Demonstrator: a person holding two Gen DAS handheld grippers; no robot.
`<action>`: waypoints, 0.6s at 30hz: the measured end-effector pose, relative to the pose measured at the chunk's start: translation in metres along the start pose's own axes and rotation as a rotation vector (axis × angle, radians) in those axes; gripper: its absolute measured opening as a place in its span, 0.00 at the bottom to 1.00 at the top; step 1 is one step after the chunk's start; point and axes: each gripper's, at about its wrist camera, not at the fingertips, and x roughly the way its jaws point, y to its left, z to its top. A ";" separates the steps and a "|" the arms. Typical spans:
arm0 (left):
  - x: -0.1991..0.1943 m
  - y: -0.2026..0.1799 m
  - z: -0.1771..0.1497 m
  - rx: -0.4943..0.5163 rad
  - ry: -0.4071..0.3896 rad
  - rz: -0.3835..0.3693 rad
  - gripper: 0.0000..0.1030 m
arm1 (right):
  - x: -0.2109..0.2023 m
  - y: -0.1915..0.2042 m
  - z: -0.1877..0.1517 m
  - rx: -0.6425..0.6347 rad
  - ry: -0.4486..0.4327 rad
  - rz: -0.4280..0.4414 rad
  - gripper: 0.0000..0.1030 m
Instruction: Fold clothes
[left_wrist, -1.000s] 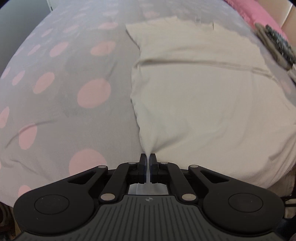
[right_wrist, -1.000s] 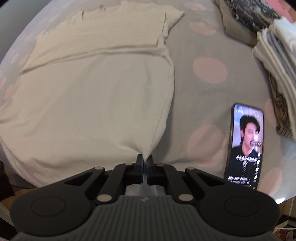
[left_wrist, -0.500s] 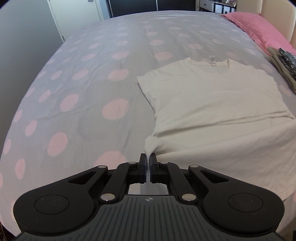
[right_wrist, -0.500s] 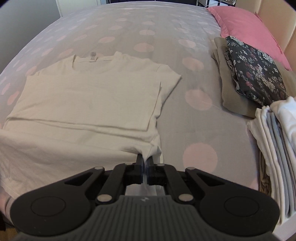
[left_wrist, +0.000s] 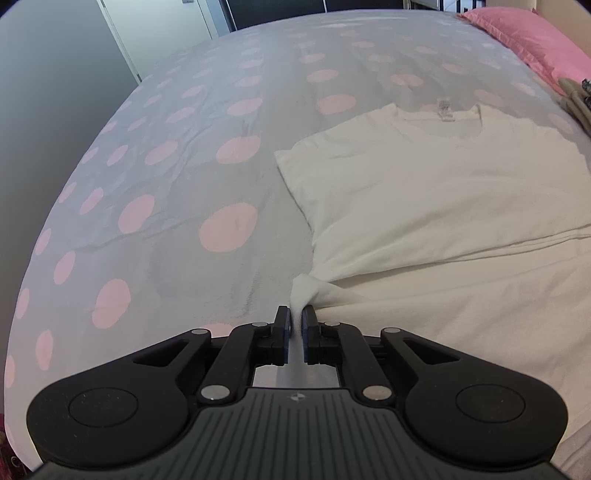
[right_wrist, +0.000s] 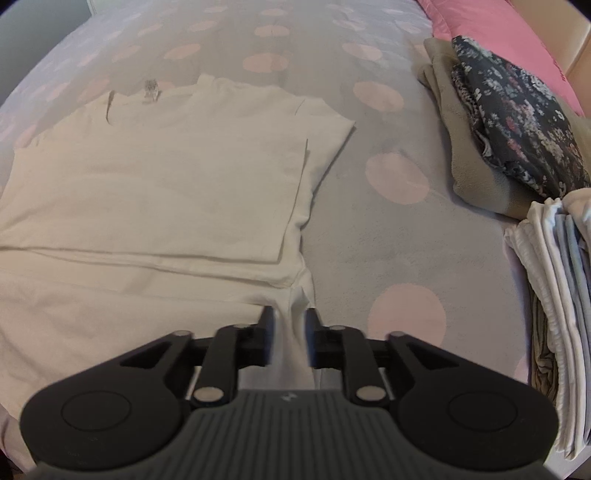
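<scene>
2 tongs are at the near edge of 1 white T-shirt (left_wrist: 443, 206) on the dotted bed (left_wrist: 184, 184). My left gripper (left_wrist: 294, 320) is opening, cloth between its jaws. My right gripper (right_wrist: 287, 322) is opening wider, released, cloth loose between.

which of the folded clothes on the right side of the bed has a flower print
The dark floral garment, lying on top of the plain beige folded piece. The stack of white and grey folded clothes nearer the camera shows no print.
</scene>
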 end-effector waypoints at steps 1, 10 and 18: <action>-0.005 0.001 -0.001 -0.012 -0.012 0.000 0.09 | -0.007 -0.001 -0.001 0.005 -0.032 -0.015 0.53; -0.066 -0.018 -0.036 0.135 -0.228 0.028 0.18 | -0.060 0.020 -0.053 -0.227 -0.275 -0.013 0.66; -0.073 -0.064 -0.097 0.489 -0.212 -0.019 0.18 | -0.067 0.068 -0.141 -0.737 -0.307 -0.063 0.66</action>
